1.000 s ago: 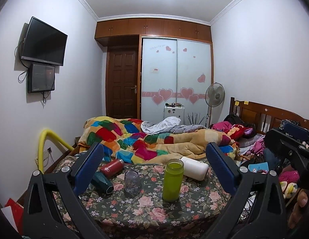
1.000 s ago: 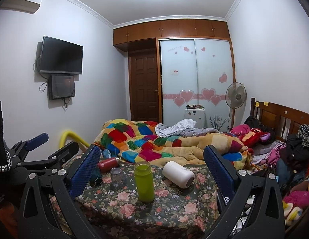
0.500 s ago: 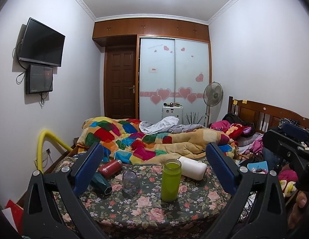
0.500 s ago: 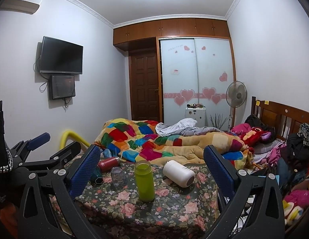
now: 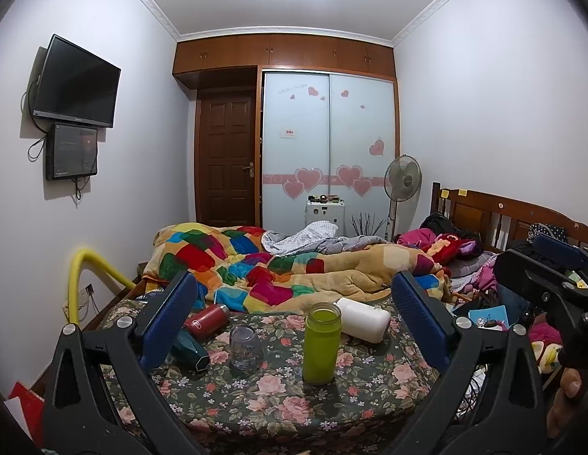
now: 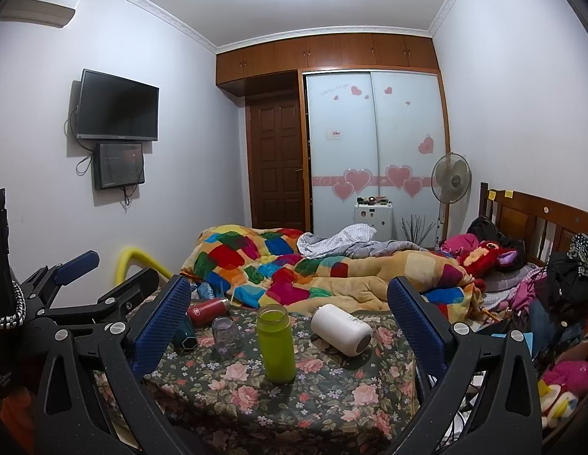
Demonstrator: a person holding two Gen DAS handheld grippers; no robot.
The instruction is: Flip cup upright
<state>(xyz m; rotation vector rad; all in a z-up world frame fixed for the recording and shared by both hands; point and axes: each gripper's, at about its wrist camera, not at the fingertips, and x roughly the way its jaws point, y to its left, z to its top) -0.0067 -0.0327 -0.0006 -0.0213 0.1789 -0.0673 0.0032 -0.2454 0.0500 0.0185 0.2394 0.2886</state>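
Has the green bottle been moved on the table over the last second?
No. The green bottle stands in the same spot beside the white bottle and clear cup.

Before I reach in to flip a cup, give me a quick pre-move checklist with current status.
1. Left tool open and empty: ok.
2. Right tool open and empty: ok.
3. Clear cup mouth down, needs flipping: ok, it looks inverted.
4. Green bottle upright beside the clear cup, apart from it: ok, but close.
5. White cup, red bottle and dark teal cup lie on their sides: not ok.
6. Floral tablecloth firmness: cannot tell.
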